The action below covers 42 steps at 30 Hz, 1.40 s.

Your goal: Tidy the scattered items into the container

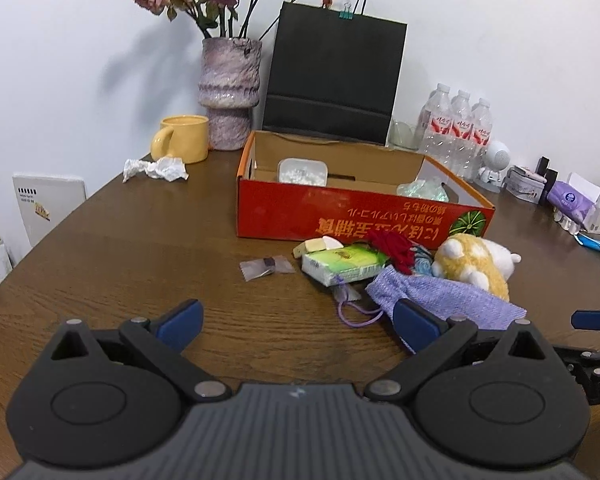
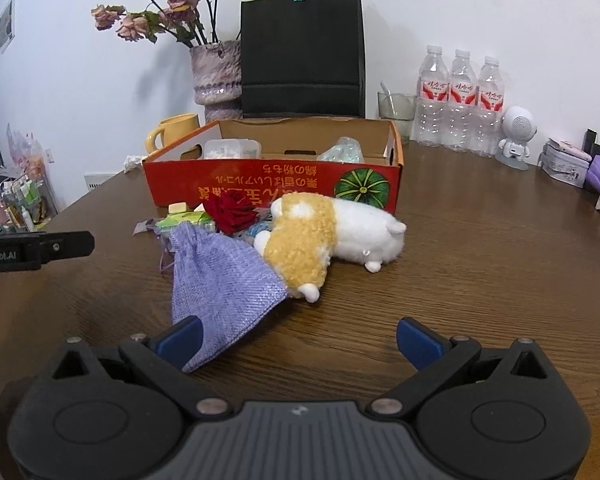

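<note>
1. Along the desk's (image 1: 120, 248) far edge stood a yellow mug (image 1: 182, 138), a vase (image 1: 229, 92), a black bag (image 1: 334, 76) and water bottles (image 1: 456, 128).
2. The red box (image 1: 340, 216) sat mid-desk; right in front of it lay a tissue pack (image 1: 340, 266), red rose (image 2: 230, 210), purple pouch (image 2: 220, 280) and plush toy (image 2: 324, 232), all touching.
3. The box's contents were hard to make out.
4. The left gripper (image 1: 298, 322) and right gripper (image 2: 298, 340) both gaped wide, holding nothing.

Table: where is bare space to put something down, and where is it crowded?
Bare wood lies left of the red box, between crumpled paper and left gripper, and right of the plush toy toward the bottles. Crowded: before the box, around the purple pouch.
</note>
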Available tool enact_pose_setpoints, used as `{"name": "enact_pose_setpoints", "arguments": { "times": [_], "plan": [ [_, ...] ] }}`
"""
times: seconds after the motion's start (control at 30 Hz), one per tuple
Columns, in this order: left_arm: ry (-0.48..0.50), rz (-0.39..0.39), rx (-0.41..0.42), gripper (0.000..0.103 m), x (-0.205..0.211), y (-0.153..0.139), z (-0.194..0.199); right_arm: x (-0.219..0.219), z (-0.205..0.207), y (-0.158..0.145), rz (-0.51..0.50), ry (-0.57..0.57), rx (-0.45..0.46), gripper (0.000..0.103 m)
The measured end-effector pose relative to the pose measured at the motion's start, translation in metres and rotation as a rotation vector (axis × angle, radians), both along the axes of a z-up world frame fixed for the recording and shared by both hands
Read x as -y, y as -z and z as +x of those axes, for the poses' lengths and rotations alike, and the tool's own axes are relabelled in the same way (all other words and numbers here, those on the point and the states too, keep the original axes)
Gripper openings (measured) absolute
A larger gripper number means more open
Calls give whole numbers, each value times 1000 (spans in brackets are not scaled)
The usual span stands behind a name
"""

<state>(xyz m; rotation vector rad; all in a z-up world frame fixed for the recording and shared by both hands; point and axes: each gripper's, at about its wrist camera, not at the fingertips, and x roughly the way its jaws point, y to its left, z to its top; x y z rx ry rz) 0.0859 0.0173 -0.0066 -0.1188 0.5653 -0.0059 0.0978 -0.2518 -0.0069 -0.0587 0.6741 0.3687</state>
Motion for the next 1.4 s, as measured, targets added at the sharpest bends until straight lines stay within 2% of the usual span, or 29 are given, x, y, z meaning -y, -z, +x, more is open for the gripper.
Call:
{"name": "enact_pose_setpoints", "arguments": {
  "times": [0.3,0.43,0.53,0.57,0.7,0.77,0.8,0.87,0.9,1.17,1.4],
  "plan": [
    [45,-11,-36,103,16,6,14,-9,7,2,-12,-24,-2,100],
    [44,-6,-45,103,19,8,19,-14,10,2,-19,-53,-2,90],
    [34,-1,-50,103,16,8,18,-23,16,5,-17,-74,-17,77],
    [30,-2,-51,103,14,9,17,-26,19,7,-12,-81,-27,71],
    [9,-7,-58,103,5,10,12,-36,30,19,36,-98,-99,62],
    [1,-6,-58,103,1,10,9,-41,31,23,49,-111,-118,37],
    [-2,-6,-57,103,-2,9,8,-43,31,24,55,-115,-116,32],
    [-7,-4,-56,103,-6,9,7,-46,31,25,65,-128,-112,10],
    [-7,-2,-55,103,-7,9,8,-47,31,24,80,-135,-113,7],
    [27,61,-61,103,-14,7,21,-40,27,-13,107,-77,62,2],
    [85,90,-64,99,-9,6,42,-10,41,-47,124,55,187,2]
  ]
}}
